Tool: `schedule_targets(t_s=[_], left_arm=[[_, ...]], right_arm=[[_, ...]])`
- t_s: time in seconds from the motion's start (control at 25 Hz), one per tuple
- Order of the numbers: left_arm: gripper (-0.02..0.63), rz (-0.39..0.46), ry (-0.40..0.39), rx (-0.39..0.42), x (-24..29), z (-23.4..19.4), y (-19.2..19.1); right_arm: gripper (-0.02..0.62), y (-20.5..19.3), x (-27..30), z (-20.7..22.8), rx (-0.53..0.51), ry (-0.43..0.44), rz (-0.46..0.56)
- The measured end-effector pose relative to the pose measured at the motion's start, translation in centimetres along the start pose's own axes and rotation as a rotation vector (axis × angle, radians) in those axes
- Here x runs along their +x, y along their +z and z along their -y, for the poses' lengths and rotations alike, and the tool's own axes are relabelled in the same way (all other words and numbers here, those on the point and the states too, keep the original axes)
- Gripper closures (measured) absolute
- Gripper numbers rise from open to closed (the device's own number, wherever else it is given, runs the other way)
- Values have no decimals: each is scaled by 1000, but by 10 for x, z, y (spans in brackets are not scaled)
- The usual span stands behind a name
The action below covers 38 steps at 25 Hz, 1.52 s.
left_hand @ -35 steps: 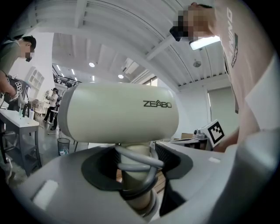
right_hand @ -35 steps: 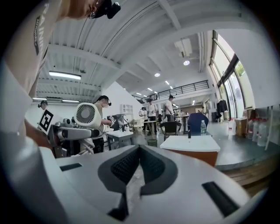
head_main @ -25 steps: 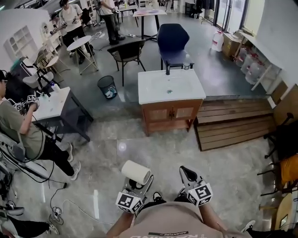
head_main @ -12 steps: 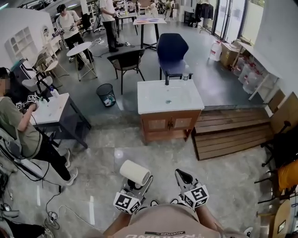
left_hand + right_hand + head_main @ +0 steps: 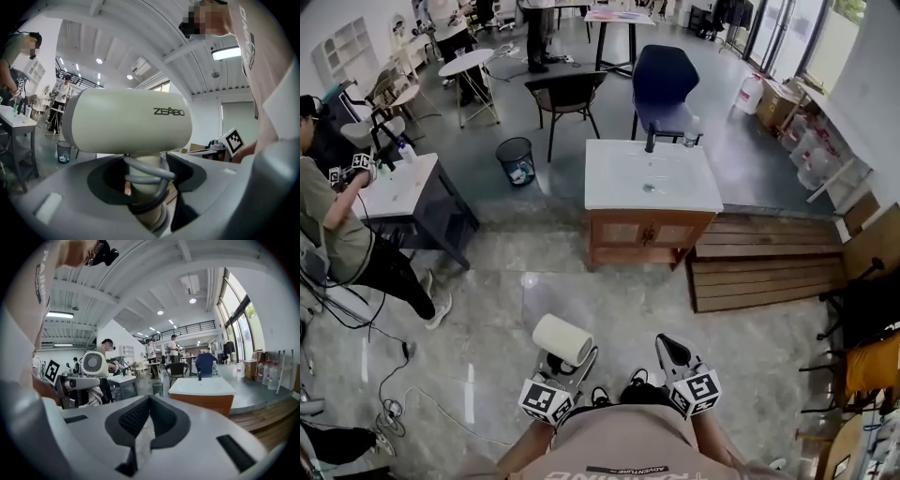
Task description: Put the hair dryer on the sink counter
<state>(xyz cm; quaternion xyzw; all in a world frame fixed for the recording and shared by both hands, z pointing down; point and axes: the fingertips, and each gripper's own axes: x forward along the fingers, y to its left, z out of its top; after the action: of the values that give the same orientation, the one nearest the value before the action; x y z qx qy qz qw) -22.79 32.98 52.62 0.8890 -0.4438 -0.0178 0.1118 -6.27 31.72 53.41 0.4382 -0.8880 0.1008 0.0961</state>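
Bright even daylight, sharp, fisheye-curved edges

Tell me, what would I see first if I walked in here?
Probably the big cream hair dryer, gripped by its handle in the left gripper near the bottom of the head view. Straight ahead stands a white sink counter on a wooden cabinet, with a dark blue chair behind it.

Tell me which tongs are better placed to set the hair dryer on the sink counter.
Left. The left tongs clamp the hair dryer by its handle; the right tongs are shut and empty. The sink counter stands ahead across the floor.
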Motion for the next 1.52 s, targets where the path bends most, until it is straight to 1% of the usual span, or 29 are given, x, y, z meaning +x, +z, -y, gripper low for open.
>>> schedule_targets(t_s=[0.2,0.4,0.6,0.76,0.88,1.04,1.08,1.16,1.28,1.52], left_arm=[[359,-26,38,-31,15,-13,-8],[359,-38,56,6,53,-17,4],[359,-27,108,24,99,-21,26],[359,-32,128,50,142,-22,36],[359,-28,139,36,170,-19,39],[359,-13,157,-47,198,-21,35],[359,-15,161,-64,203,-22,34],[359,-31,171,-72,211,-26,33],[359,-42,177,-48,222,-34,35],[359,-50,160,11,240,-56,38]], right_arm=[[589,3,27,10,-12,51,0],[589,18,53,43,0,88,45],[589,38,65,99,22,94,96],[589,40,76,141,26,115,85],[589,42,77,167,38,131,69],[589,42,85,198,53,138,76],[589,42,87,203,59,140,78],[589,42,90,209,65,144,72],[589,37,96,215,72,153,60],[589,32,113,218,62,160,47]])
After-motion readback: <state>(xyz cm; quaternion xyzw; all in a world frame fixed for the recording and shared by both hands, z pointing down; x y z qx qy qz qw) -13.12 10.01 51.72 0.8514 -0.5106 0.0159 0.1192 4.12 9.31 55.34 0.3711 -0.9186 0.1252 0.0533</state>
